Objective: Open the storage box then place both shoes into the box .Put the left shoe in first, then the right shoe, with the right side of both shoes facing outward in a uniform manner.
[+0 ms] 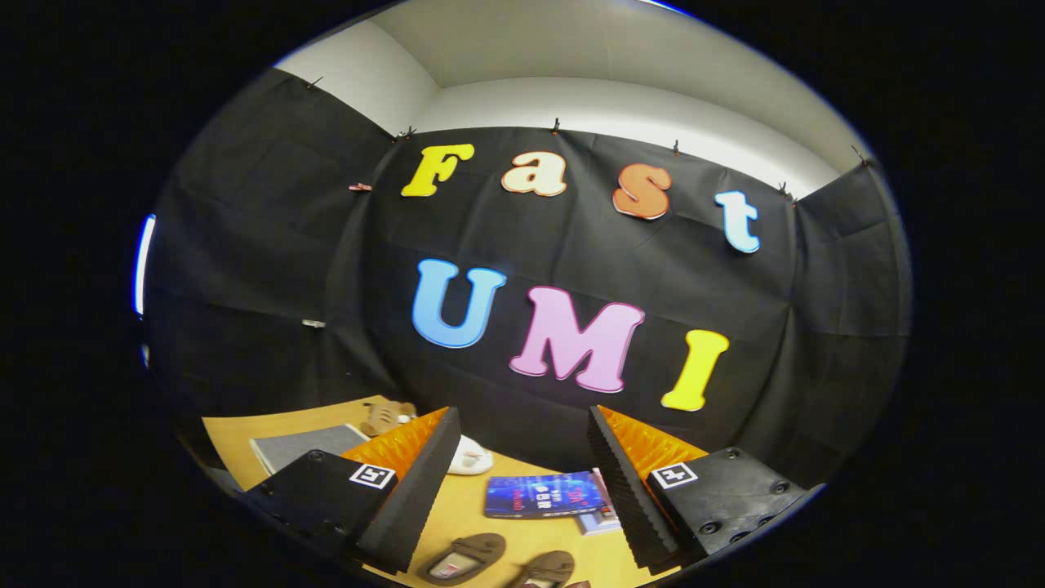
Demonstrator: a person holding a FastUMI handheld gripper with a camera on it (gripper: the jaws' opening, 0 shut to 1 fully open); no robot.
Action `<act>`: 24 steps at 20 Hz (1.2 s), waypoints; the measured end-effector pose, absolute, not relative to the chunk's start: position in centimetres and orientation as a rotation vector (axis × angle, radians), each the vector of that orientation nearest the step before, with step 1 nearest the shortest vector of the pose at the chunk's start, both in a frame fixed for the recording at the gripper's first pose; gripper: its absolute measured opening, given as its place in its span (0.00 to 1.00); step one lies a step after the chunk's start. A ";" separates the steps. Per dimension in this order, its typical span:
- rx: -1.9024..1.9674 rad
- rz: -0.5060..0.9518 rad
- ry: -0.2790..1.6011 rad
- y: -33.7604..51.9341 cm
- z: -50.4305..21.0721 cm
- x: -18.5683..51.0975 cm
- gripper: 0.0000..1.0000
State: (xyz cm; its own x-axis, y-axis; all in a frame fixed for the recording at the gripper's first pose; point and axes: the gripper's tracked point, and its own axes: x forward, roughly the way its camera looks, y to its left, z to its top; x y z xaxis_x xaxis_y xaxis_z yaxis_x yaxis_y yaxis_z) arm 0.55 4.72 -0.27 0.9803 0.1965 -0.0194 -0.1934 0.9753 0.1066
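**Fingers spread wide above two shoes**

On the pale wooden tabletop (482, 510), left to right: a flat grey storage box (306, 445), a small brown plush toy (385, 416), a white object (472, 457) and a blue booklet (543, 495). The hand-held gripper (522, 445) hangs wide open, holding nothing; two brown shoes (464, 559) lie between its fingers, below.
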 end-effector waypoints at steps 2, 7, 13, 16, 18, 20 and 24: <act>0.200 0.366 0.078 8.1 -1.1 0.5 0.98; 0.528 0.591 0.290 13.0 -5.6 0.7 0.98; 0.809 0.709 0.539 18.9 -14.1 0.8 0.98; 0.934 0.780 0.657 21.9 -18.2 0.5 0.97; 1.015 0.823 0.736 24.1 -20.9 0.7 0.97; 1.119 0.852 0.807 26.0 -23.0 0.9 0.96; 1.319 0.890 0.939 27.7 -25.7 1.1 0.96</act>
State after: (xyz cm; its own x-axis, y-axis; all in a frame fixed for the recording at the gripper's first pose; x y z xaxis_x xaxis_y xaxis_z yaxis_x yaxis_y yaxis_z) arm 1.12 27.68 -25.67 0.3752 0.9255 -0.0510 -0.0016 0.0556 0.9985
